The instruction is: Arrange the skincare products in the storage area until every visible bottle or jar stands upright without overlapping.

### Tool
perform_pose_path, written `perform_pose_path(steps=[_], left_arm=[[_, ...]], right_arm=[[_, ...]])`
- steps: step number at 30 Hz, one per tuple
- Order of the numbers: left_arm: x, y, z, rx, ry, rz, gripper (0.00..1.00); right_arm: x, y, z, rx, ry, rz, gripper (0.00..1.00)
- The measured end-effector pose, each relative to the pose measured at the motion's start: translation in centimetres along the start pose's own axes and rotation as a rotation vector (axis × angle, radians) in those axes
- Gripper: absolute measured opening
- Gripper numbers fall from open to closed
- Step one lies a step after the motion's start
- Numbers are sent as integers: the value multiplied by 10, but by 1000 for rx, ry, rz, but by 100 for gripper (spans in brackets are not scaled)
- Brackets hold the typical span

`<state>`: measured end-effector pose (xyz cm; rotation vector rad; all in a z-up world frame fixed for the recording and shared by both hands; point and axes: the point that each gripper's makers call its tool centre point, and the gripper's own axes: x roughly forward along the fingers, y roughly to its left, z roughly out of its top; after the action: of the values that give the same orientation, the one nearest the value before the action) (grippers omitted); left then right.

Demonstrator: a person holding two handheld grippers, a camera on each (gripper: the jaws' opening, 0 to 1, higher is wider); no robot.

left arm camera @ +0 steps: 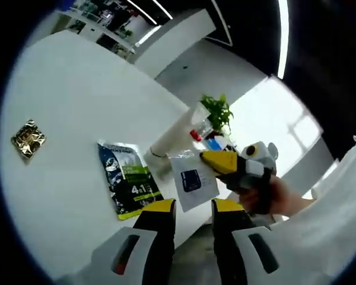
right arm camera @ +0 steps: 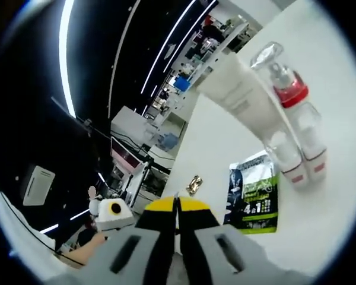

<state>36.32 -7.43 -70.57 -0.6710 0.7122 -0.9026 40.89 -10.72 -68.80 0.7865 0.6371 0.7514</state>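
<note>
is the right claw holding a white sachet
Yes, the right claw is pinched shut on the white sachet, lifting it over the table.

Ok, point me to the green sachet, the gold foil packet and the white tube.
green sachet (left arm camera: 128,180), left gripper view, middle of its printed face
gold foil packet (left arm camera: 28,139), left gripper view, centre of the foil
white tube (right arm camera: 240,92), right gripper view, mid body

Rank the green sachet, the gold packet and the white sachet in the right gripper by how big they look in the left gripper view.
1. Green sachet, largest, though it lies nearer the camera.
2. White sachet, pinched by the right gripper, held off the table, so true size is unsure.
3. Gold packet, clearly smallest.
</note>
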Motion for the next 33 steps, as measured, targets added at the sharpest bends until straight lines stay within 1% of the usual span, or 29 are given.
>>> perform_pose_path(steps=[3,5,6,7,9,12,13,14,15,17,18,20,22,23,24,26,29,33], left_arm=[[-3,2,3,-7,-12,9,13],[-5,4,5,-10,-16,20,5],[-8,7,8,-4,-20,37,1],[-10,10,9,2,-28,49,1],[-14,14,12,-18,-33,64,0],[-21,26,11,-27,-27,112,0],[-23,28,11,-35,-23,123,0],[-27,34,10,-46,-25,145,0],[-29,37,10,-51,-25,157,0],[-34,45,7,-63,-17,197,0],[-39,55,2,-62,1,245,0],[-47,67,-6,-58,31,302,0],[-51,73,-10,-70,38,319,0],[-54,76,-11,-85,37,328,0],[-56,78,-11,-95,31,328,0],[-58,80,-9,-116,16,335,0],[-57,85,-5,-111,8,343,0],[-53,96,-3,-129,-4,365,0]], right_arm=[[4,-2,-2,-11,10,-5,1],[7,-3,-3,-30,8,-14,1],[9,-4,-3,-34,9,-16,1],[11,-4,-4,-44,13,-19,1],[20,-6,-8,-84,27,-36,1],[29,-3,-15,-122,50,-40,1],[31,-3,-18,-146,62,-43,1],[34,-4,-21,-200,76,-47,1],[36,-3,-23,-220,79,-48,1],[43,-1,-30,-350,101,-54,1],[48,1,-39,-453,144,-47,1],[56,0,-56,-569,224,-45,1],[64,-3,-66,-633,264,-52,1],[67,-4,-68,-652,269,-53,1],[71,-5,-70,-653,270,-56,1],[76,-9,-70,-637,273,-65,1],[83,-18,-69,-612,282,-84,1],[92,-29,-72,-643,307,-111,1]])
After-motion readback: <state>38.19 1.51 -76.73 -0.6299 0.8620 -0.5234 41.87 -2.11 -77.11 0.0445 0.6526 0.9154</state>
